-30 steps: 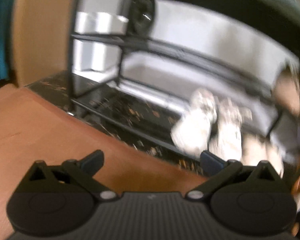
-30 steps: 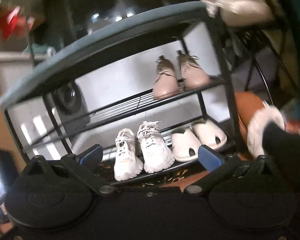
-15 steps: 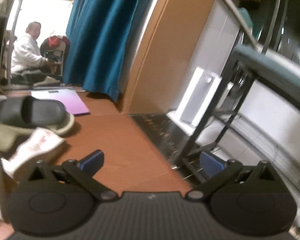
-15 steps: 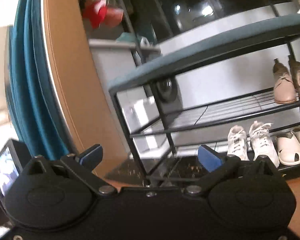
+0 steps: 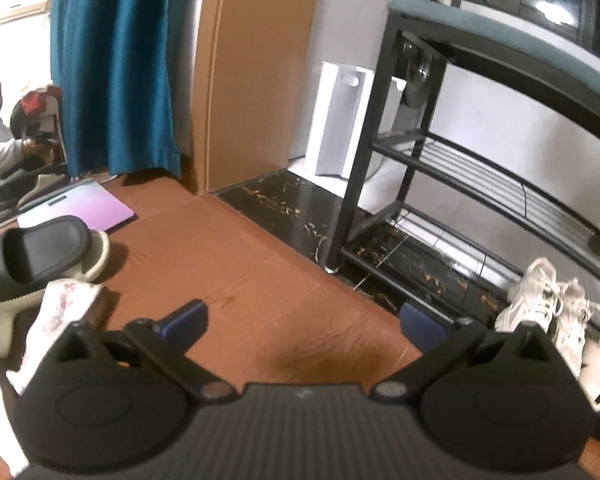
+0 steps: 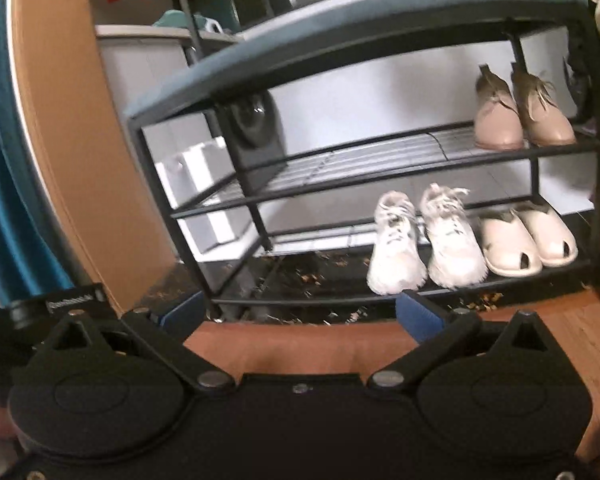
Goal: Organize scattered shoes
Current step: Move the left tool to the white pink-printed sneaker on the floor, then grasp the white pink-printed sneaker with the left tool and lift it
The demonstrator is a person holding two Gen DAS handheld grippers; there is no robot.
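The black slide (image 5: 40,250) lies on the floor (image 5: 260,280), left of the left hand-held gripper (image 5: 304,320), toe pointing right. This gripper is nearer; both it and the right hand-held gripper (image 6: 300,312) are wide and empty.

Dim indoor light; soft blur; fisheye-warped edges.

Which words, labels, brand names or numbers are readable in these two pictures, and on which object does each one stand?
No text can be read in either view.
Small black label at the left edge of the right wrist view, beside the right tongs: pale characters, too blurred to read.
White bag beside the shoe rack: no print visible.
White sneakers on the rack: no brand mark legible.
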